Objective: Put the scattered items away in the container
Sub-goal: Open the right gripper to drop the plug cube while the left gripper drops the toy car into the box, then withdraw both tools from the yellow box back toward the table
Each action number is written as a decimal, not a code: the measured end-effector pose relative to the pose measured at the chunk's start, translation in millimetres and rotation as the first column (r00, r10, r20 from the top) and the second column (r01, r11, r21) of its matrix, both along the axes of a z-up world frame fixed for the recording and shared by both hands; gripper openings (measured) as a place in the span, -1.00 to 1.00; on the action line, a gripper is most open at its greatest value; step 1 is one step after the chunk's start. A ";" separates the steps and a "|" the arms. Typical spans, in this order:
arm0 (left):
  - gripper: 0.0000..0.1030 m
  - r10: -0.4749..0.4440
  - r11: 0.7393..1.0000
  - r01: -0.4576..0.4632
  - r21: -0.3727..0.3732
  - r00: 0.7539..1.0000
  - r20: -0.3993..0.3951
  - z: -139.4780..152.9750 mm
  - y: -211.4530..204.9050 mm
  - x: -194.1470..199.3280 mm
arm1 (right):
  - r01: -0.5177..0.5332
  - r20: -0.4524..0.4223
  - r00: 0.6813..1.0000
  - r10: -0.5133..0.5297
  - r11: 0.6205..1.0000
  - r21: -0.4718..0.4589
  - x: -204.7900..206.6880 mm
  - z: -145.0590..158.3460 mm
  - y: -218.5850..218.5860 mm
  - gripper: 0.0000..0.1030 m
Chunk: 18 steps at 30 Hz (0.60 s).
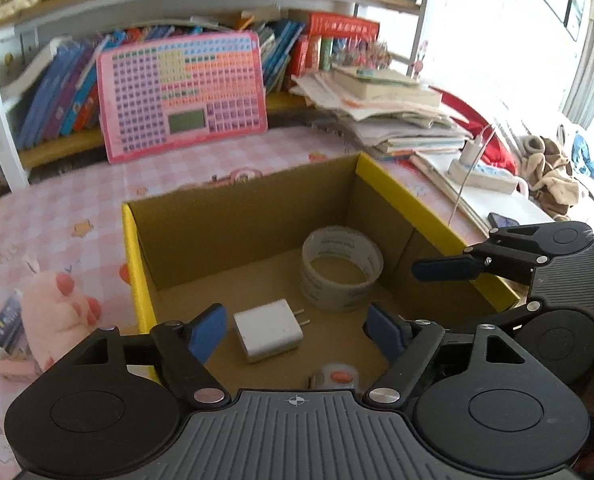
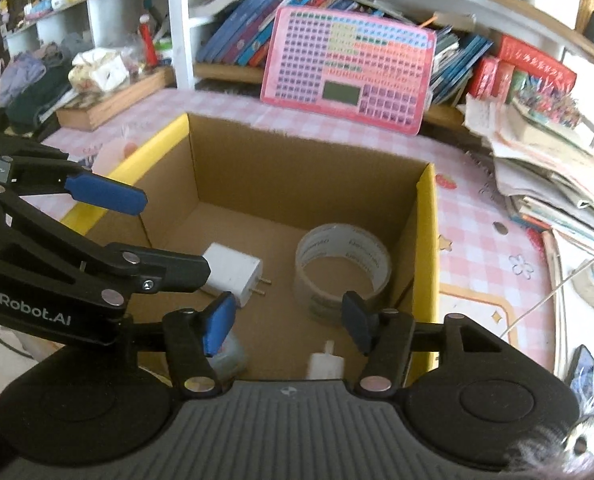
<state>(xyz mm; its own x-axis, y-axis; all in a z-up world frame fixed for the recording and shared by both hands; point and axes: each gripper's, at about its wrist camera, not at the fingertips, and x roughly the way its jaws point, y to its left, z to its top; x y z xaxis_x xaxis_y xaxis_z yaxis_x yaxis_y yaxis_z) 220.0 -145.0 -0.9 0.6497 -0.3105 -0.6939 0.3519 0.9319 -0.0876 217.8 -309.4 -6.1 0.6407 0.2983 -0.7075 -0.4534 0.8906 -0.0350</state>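
While both grippers (left (image 1: 297, 330), right (image 2: 285, 322)) hover over the box (image 1: 417, 200) with jaws released, charger (image 1: 268, 336) and tape (image 1: 341, 268) lie inside.

text: "enRobot.AI" | on: left hand-held gripper (image 2: 133, 236) | other print: unreadable

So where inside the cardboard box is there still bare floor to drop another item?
Bare floor lies along the back wall of the cardboard box, behind the white charger and the tape roll, and in the back left corner. The near edge is crowded with small items under both sets of fingers.
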 end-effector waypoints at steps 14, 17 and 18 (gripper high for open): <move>0.66 0.012 1.000 -0.012 -0.004 0.994 0.106 15.9 4.6 -37.2 | 0.040 0.102 0.994 -0.039 0.999 -0.010 -37.5 16.8 2.1 0.25; 0.66 0.015 1.000 -0.014 -0.012 0.993 0.121 18.5 7.5 -42.2 | 0.065 0.120 0.991 -0.063 0.998 -0.012 -44.2 19.4 2.2 0.31; 0.66 0.016 1.000 -0.015 -0.013 0.992 0.124 18.9 9.0 -43.6 | 0.075 0.123 0.990 -0.073 0.997 -0.012 -45.8 19.9 1.7 0.32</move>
